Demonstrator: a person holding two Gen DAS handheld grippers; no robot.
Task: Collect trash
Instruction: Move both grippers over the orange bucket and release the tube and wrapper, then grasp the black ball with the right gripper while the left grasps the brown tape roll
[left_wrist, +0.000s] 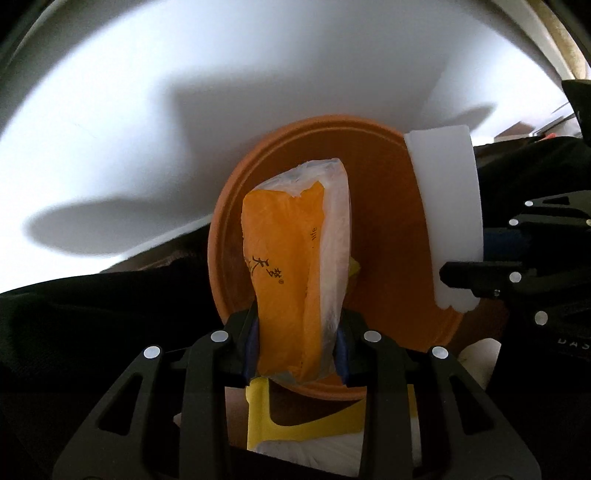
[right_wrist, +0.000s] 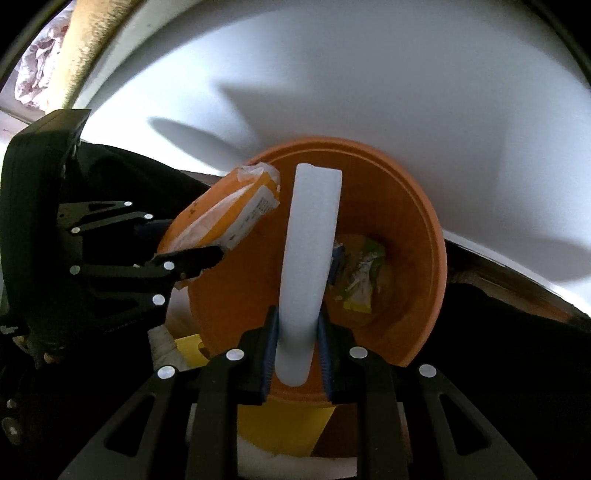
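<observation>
My left gripper (left_wrist: 298, 349) is shut on an orange tissue packet (left_wrist: 295, 266) and holds it over the mouth of an orange bin (left_wrist: 384, 192). My right gripper (right_wrist: 295, 350) is shut on a white foam strip (right_wrist: 308, 251) and holds it upright over the same bin (right_wrist: 413, 229). Crumpled wrappers (right_wrist: 360, 275) lie at the bin's bottom. In the left wrist view the foam strip (left_wrist: 447, 206) and right gripper (left_wrist: 480, 280) show at the right. In the right wrist view the packet (right_wrist: 221, 214) and left gripper (right_wrist: 184, 266) show at the left.
A white wall (left_wrist: 184, 92) rises behind the bin. Dark fabric (left_wrist: 92, 306) surrounds the bin on the left and right (right_wrist: 517, 350). A yellow object (left_wrist: 280, 417) and white material (left_wrist: 314, 454) lie below the bin near my fingers.
</observation>
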